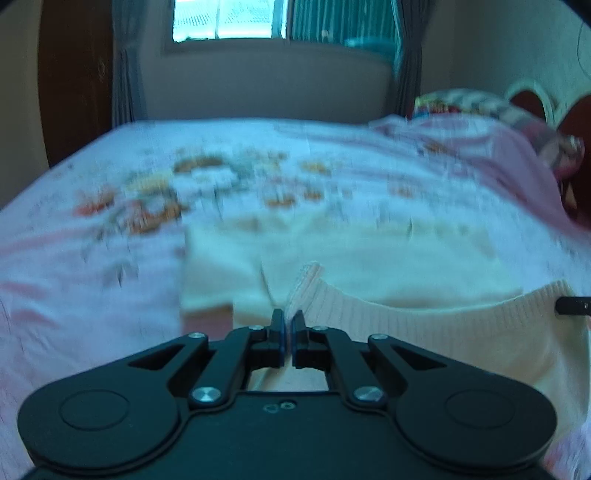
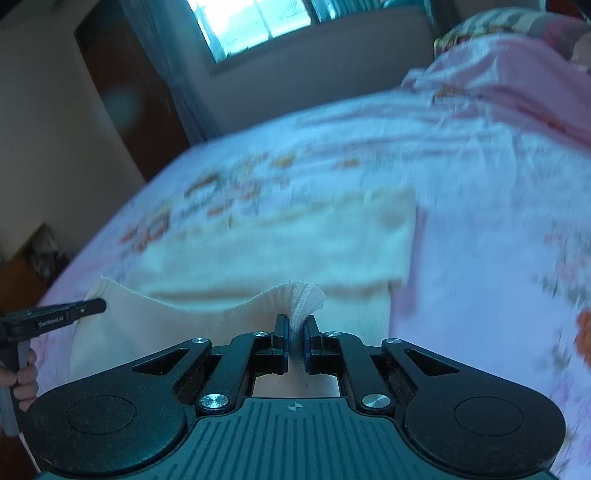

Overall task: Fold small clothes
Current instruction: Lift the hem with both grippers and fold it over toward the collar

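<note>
The wide bed, spread with a pale pink floral-print sheet, fills nearly everything ahead, running back to a cream wall under a bright window with grey curtains on both sides. There's plenty of bare sheet to the left in the left wrist view and to the right in the right wrist view, though the far right corner is crowded by a heaped pink blanket and a patterned pillow. Lying on the sheet, near the bed's front edge, is the cream ribbed-knit garment, its far part flat with a straight edge on each side, its near ribbed hem raised off the bed and sagging in a curve between the two tools. The black left gripper has its jaws pinched nearly together on one corner of that hem, knit poking up past the pads. The black right gripper is clamped on the other corner, a tuft of ribbing fanning out above its blue-lined pads. At the right wrist view's left edge, a person's hand wraps the left tool's grip. Everything is smeared with motion blur.
</note>
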Demonstrator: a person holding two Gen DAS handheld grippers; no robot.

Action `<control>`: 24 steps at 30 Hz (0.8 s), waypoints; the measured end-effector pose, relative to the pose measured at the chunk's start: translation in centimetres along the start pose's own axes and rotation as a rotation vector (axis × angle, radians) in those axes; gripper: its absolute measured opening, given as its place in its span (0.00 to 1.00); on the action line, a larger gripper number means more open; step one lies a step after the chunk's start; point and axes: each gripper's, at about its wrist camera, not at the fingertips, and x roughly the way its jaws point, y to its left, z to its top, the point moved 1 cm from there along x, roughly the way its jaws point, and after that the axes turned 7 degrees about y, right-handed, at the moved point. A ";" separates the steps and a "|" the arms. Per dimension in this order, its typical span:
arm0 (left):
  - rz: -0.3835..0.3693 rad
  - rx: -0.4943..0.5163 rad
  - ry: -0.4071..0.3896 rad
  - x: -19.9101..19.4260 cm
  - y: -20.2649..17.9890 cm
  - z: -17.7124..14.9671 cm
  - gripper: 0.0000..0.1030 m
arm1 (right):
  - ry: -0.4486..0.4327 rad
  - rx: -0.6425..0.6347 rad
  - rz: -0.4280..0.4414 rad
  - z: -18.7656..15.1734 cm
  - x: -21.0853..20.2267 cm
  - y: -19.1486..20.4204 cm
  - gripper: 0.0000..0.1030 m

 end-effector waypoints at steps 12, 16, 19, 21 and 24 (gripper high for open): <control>0.043 -0.093 -0.038 9.0 0.6 9.6 0.02 | -0.087 -0.026 -0.083 10.9 8.4 -2.4 0.07; 0.072 -0.083 0.056 14.4 0.2 9.9 0.03 | -0.054 -0.017 -0.149 12.6 13.7 -3.7 0.07; 0.127 -0.012 0.160 17.8 -0.5 8.3 0.15 | 0.044 -0.031 -0.226 12.0 17.8 -4.7 0.07; 0.131 -0.014 0.147 17.5 -0.2 7.4 0.17 | 0.065 -0.043 -0.266 11.2 18.6 -5.0 0.07; 0.130 -0.043 0.140 15.9 0.9 7.2 0.24 | 0.017 -0.009 -0.272 11.4 16.6 -5.1 0.07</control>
